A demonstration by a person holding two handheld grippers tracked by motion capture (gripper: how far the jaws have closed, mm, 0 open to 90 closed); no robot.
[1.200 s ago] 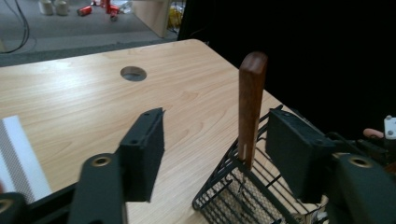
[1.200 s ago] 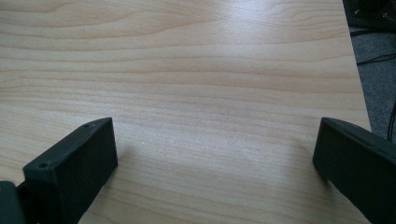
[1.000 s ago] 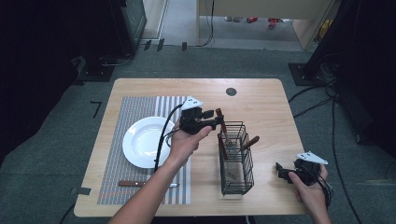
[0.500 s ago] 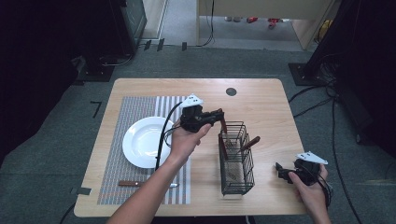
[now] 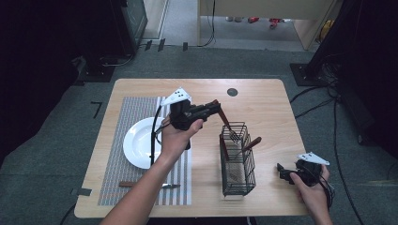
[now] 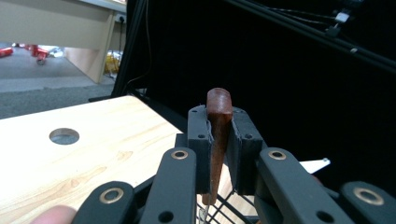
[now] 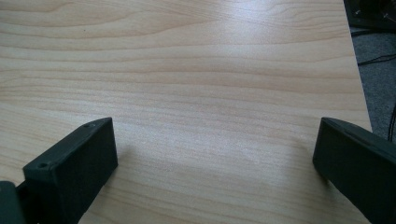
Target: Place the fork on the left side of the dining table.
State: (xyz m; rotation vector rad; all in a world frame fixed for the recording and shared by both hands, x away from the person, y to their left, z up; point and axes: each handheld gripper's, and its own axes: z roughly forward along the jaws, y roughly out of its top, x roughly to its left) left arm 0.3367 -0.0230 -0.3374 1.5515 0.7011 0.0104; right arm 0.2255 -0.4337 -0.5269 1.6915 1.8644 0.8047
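My left gripper (image 5: 213, 108) pinches a fork (image 5: 226, 123) above the basket (image 5: 238, 176). My right gripper (image 5: 282, 170) rests wide open on the bench (image 5: 263, 108).

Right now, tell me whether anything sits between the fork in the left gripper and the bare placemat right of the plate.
Nothing visible does. The left gripper holds the fork above the wire basket; the placemat strip beside the plate lies bare.

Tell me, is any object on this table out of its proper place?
Nothing is spilled or damaged. One knife lies across the placemat's near edge, below the plate, while other utensils stand in the wire basket.
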